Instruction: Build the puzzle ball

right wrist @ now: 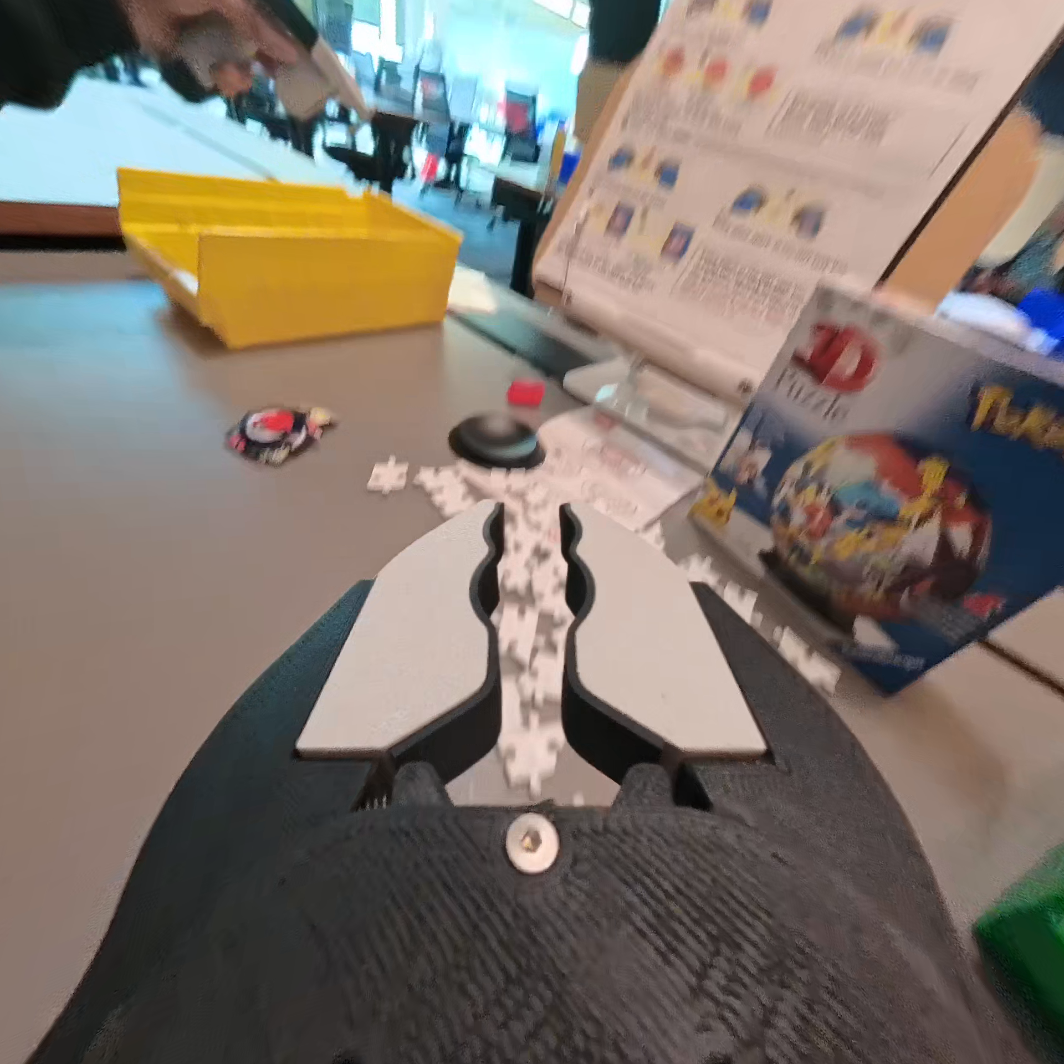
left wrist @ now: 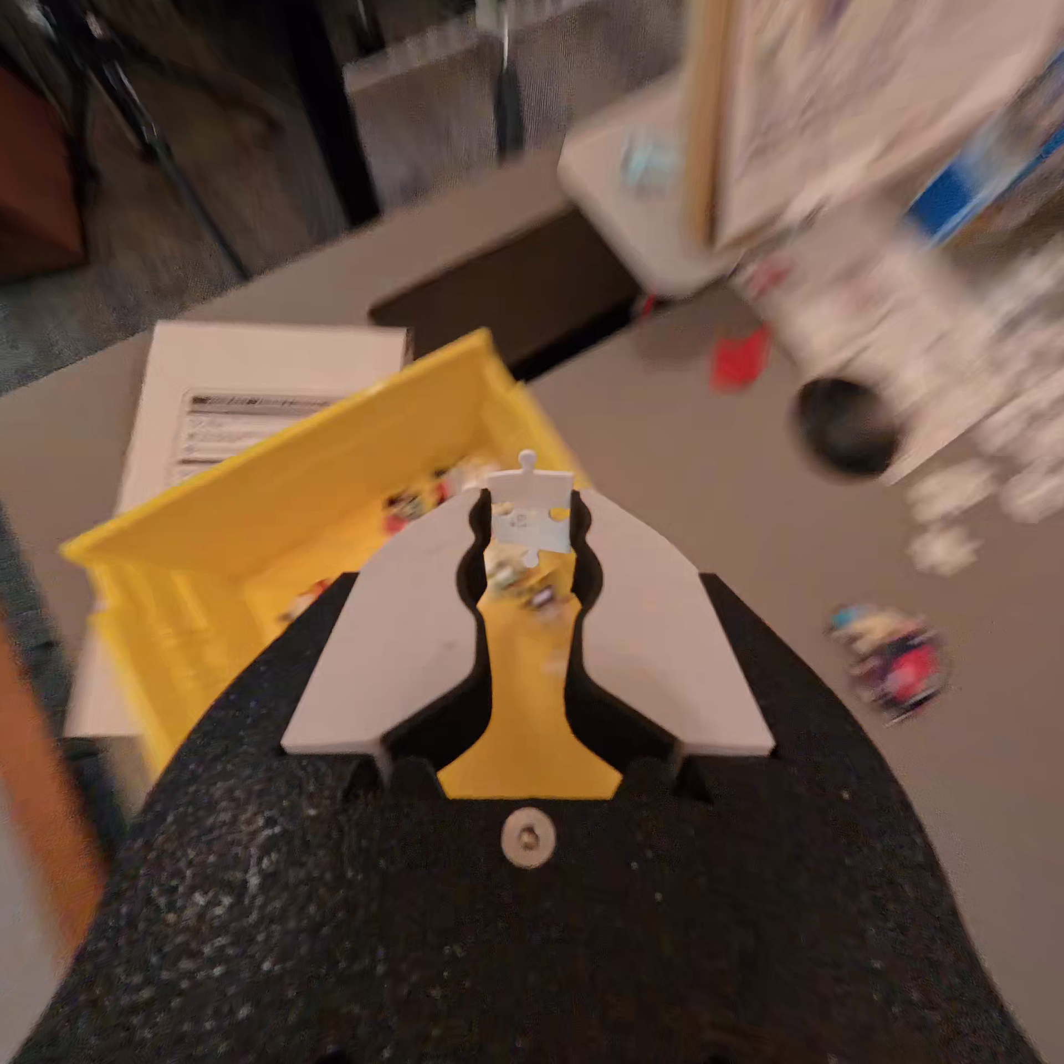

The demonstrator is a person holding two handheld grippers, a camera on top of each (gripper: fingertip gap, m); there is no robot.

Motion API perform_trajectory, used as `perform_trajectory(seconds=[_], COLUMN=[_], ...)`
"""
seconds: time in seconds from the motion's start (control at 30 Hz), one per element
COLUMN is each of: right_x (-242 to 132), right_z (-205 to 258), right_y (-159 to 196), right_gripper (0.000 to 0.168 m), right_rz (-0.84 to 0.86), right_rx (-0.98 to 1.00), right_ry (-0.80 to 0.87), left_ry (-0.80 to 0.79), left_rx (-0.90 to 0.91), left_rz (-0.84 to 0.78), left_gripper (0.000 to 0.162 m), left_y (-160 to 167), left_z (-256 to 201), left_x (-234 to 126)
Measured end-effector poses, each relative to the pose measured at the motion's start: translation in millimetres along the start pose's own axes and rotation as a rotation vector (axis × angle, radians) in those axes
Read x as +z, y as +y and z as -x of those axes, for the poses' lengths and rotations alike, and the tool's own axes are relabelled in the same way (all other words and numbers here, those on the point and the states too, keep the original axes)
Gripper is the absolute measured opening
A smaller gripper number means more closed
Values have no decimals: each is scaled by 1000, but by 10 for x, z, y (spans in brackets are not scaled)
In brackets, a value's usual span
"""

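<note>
Left claw [left wrist: 529, 506] pinches a white puzzle piece [left wrist: 532, 509] at its tips, above the yellow bin [left wrist: 322, 489]. Right claw [right wrist: 531, 518] is narrowly spread, empty, over loose white pieces [right wrist: 460, 483] on the bench [right wrist: 144, 518].

Both wide-angle views were smeared by motion blur, sharp only near the cameras. Dim warm light covered the left view; bright daylight glared behind the right.

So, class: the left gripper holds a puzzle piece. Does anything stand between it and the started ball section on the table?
Nothing visible does. The puzzle piece is clear above the yellow bin; bare table leads to the ball section.
</note>
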State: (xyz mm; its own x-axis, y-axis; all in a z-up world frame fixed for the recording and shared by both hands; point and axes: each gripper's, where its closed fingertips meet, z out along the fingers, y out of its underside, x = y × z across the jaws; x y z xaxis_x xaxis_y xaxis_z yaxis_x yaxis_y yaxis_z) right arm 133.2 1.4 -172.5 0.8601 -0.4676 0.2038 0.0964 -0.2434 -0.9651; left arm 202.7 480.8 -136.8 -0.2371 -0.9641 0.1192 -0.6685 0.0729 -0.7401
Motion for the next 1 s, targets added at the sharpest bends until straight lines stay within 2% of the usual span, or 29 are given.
perform_trajectory(seconds=[0.03, 0.1, 0.2, 0.3, 0.4, 0.5, 0.6, 0.63, 0.83, 0.9, 1.0], right_x=[100, 328, 712, 971, 991, 893, 764, 721, 573, 485, 257], right_z=[42, 184, 413, 659, 712, 601, 538, 540, 457, 432, 268], right_y=[-130, -391, -722, -958, -1047, -972, -909, -912, -796, -792, -690], right_gripper=[19, 23, 30, 41, 37, 30, 6, 3, 1, 0, 0], right_rz=[-53, -131, -197, -236, -240, -212, -212, -228, -191, -200, -159], right_rx=[-35, -99, -163, -186, -205, -152, -81, -80, -138, -79, 57], right_ry=[18, 27, 31, 6, 42, 62, 32, 22, 82, 53, -15], left_ry=[52, 212, 364, 540, 656, 697, 730, 737, 742, 753, 668], left_rx=[-96, -243, -410, -609, -748, -775, -761, -751, -736, -684, -523], left_rz=[-115, -305, -490, -572, -575, -553, -534, -531, -505, -519, -593], left_gripper=[25, 25, 25, 25, 24, 24, 24, 24, 25, 25, 27], left_y=[-118, -242, -200, -111, -43, -22, -56, -68, -38, -24, -14], left_z=[-285, -958, -1870, -2666, -3214, -3541, -3746, -3798, -3969, -4030, -4037], left_x=[-110, -266, -294, -187, -32, 65, 88, 92, 167, 150, 108])
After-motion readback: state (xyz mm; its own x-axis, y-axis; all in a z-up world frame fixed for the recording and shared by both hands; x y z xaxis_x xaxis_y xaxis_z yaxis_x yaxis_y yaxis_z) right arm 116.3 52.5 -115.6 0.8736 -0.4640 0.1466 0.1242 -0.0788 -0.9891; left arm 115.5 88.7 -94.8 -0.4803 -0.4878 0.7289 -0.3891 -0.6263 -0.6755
